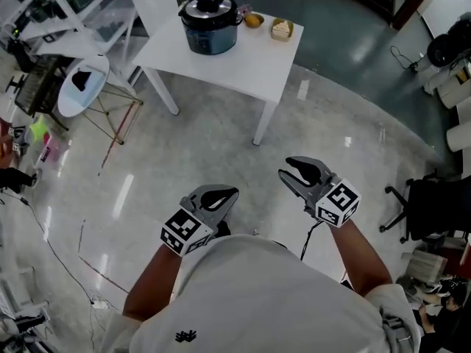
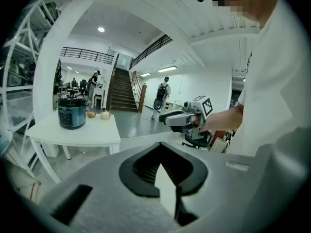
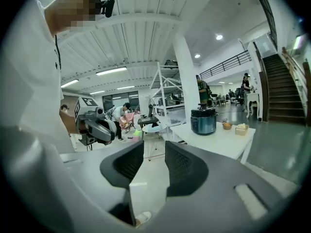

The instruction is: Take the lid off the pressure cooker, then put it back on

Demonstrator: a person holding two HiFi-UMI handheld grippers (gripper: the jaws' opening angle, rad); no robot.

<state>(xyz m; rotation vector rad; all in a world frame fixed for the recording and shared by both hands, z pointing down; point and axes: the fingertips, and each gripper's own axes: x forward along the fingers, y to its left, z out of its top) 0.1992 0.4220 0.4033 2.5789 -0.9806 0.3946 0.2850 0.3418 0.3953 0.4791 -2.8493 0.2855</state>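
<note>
Two grippers sit close to your body, well apart from the work. The left gripper [image 1: 223, 194] has its jaws closed tip to tip on nothing, and the right gripper [image 1: 285, 167] has its jaws parted with only floor showing between them. Neither holds anything. Between you and the work lies a stretch of glossy floor [image 1: 221, 145]; cross it squarely before you reach. Beyond it stands the white table [image 1: 250, 76]. On its far part is the pressure cooker [image 1: 210, 26] with the lid [image 1: 210, 7] seated on top, so the removal step has not begun. Approach the table's near edge first, then part the left jaws as well. The lid probably needs a twist to unlock before it lifts; judge this at close range, since the handle detail is too small to read from here. Steady the cooker body with one gripper while the other takes the lid's top handle. Keep clear of the small orange item [image 1: 254, 20] and the small container [image 1: 282, 29] just beside the cooker.
</note>
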